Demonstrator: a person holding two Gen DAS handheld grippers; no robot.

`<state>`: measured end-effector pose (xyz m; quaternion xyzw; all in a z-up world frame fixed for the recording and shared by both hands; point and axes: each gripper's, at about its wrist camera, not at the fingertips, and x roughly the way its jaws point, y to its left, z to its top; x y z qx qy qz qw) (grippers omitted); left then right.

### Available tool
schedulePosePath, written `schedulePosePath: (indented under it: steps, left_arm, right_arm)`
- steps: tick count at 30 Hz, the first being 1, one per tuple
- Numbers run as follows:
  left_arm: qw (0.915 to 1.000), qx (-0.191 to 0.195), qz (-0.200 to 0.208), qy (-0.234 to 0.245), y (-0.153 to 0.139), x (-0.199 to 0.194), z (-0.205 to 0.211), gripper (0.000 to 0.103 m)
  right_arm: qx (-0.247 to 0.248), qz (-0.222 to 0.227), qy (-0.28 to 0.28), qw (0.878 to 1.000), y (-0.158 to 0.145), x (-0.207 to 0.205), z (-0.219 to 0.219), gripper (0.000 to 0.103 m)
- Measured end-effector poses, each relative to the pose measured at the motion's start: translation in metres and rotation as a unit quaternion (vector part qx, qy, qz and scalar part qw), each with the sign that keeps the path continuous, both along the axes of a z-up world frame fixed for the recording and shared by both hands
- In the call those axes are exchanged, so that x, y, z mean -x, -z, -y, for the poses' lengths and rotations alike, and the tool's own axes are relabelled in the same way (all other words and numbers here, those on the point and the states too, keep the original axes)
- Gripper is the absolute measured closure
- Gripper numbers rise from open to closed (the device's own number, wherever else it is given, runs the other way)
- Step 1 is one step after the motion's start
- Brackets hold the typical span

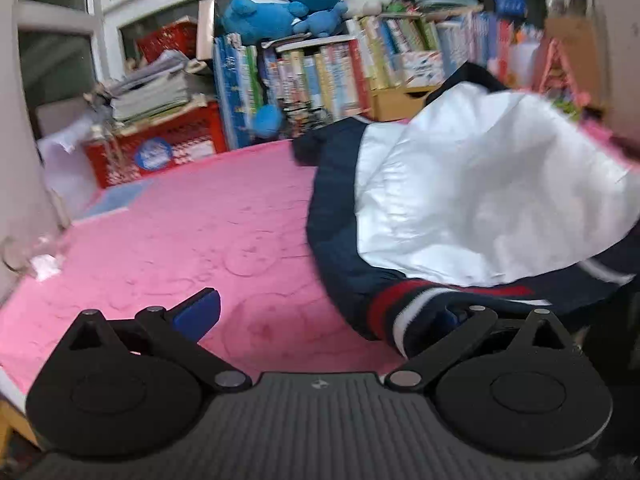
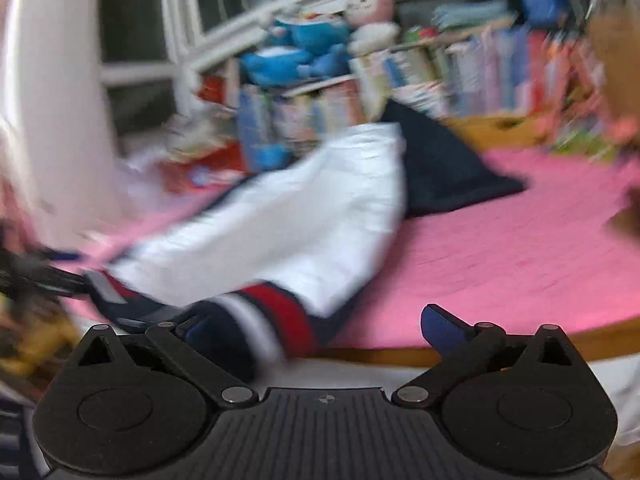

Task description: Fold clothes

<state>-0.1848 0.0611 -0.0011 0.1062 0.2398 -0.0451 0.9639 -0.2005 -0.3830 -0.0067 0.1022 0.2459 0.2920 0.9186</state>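
Jacket [image 1: 460, 200] sprawled on the pink quilted bedspread [image 1: 192, 232], navy shell and white lining showing, with its red-white-navy ribbed cuff [image 1: 400, 312] bunched right at the near edge. Left gripper [image 1: 328, 316] has its jaws spread wide, 1 blue pad over bare bedspread, the other half hidden behind the cuff, nothing pinched. Right gripper [image 2: 312, 328] stands fully wide too, striped cuff [image 2: 272, 320] lying against 1 finger but not clamped. My read: both tongs sit at the sleeve ends because that is where a fold gets gripped. Hard to call much more: the right view is smeared with blur, the jacket's far side runs out of frame, and bookshelves [image 1: 360, 68] behind are mush.
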Motion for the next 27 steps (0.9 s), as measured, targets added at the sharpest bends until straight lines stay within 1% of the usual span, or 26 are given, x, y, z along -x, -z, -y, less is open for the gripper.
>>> schedulePosePath:
  steps: [1, 3, 4, 5, 7, 8, 9, 10, 11, 12, 13, 15, 16, 17, 18, 20, 22, 23, 25, 27]
  left_arm:
    - [0.9999, -0.012, 0.006, -0.001, -0.003, 0.005, -0.003, 0.000]
    - [0.9995, -0.029, 0.015, -0.001, -0.008, 0.013, -0.011, 0.000]
    - [0.9992, -0.035, 0.017, 0.001, -0.011, 0.018, -0.015, 0.000]
    - [0.9994, -0.031, 0.015, 0.002, -0.013, 0.020, -0.018, 0.000]
    - [0.9998, -0.008, 0.015, 0.004, -0.021, 0.018, -0.018, 0.000]
    - [0.9999, 0.004, 0.015, 0.005, -0.025, 0.018, -0.017, 0.000]
    - [0.9998, 0.015, 0.015, 0.006, -0.029, 0.017, -0.016, 0.000]
    - [0.9994, 0.024, 0.023, 0.012, -0.035, 0.016, -0.010, 0.000]
    - [0.9988, 0.032, 0.033, 0.019, -0.041, 0.015, -0.004, 0.000]
    - [0.9977, 0.041, 0.044, 0.031, -0.047, 0.017, 0.001, 0.000]
    - [0.9958, 0.054, 0.057, 0.047, -0.053, 0.019, 0.005, 0.000]
    - [0.9907, 0.076, 0.082, 0.078, -0.064, 0.027, 0.010, 0.000]
    - [0.9873, 0.088, 0.094, 0.094, -0.069, 0.031, 0.012, 0.000]
    - [0.9854, 0.095, 0.099, 0.100, -0.072, 0.034, 0.013, 0.000]
    - [0.9846, 0.102, 0.100, 0.100, -0.074, 0.035, 0.013, 0.000]
    - [0.9836, 0.116, 0.099, 0.096, -0.075, 0.032, 0.013, 0.000]
    - [0.9847, 0.122, 0.091, 0.084, -0.073, 0.023, 0.016, 0.000]
    - [0.9870, 0.120, 0.081, 0.070, -0.070, 0.013, 0.019, 0.000]
    - [0.9908, 0.114, 0.059, 0.044, -0.062, -0.008, 0.027, 0.000]
    - [0.9930, 0.108, 0.039, 0.028, -0.053, -0.030, 0.037, 0.000]
  right_arm:
    - [-0.013, -0.018, -0.025, 0.999, 0.004, -0.001, 0.006, 0.000]
    - [-0.010, -0.061, -0.039, 0.997, 0.011, -0.003, 0.021, 0.000]
    - [-0.003, -0.088, -0.027, 0.996, 0.014, -0.004, 0.031, 0.000]
    - [-0.003, -0.103, -0.008, 0.995, 0.015, -0.003, 0.040, 0.000]
    - [-0.006, -0.128, 0.029, 0.991, 0.015, -0.001, 0.056, 0.000]
    - [-0.017, -0.120, 0.049, 0.991, 0.011, 0.002, 0.063, 0.000]
    - [-0.028, -0.081, 0.071, 0.994, 0.003, 0.006, 0.062, 0.000]
    - [-0.038, -0.037, 0.093, 0.994, -0.005, 0.010, 0.059, 0.000]
    - [-0.048, 0.006, 0.116, 0.992, -0.013, 0.015, 0.056, 0.000]
    - [-0.035, 0.057, 0.122, 0.990, -0.022, 0.016, 0.042, 0.000]
    - [-0.018, 0.109, 0.126, 0.986, -0.030, 0.016, 0.027, 0.000]
    - [0.040, 0.162, 0.104, 0.980, -0.043, 0.005, -0.014, 0.000]
    - [0.071, 0.176, 0.088, 0.978, -0.048, -0.006, -0.039, 0.000]
    - [0.090, 0.181, 0.076, 0.976, -0.051, -0.017, -0.061, 0.000]
    - [0.096, 0.181, 0.067, 0.977, -0.051, -0.027, -0.079, 0.000]
    - [0.081, 0.166, 0.044, 0.982, -0.047, -0.047, -0.111, 0.000]
    - [0.061, 0.127, 0.022, 0.990, -0.037, -0.069, -0.136, 0.000]
    - [0.056, 0.104, 0.015, 0.993, -0.032, -0.079, -0.149, 0.000]
    - [0.072, 0.066, 0.018, 0.995, -0.016, -0.092, -0.164, 0.000]
    - [0.104, 0.048, 0.038, 0.993, 0.000, -0.095, -0.173, 0.000]
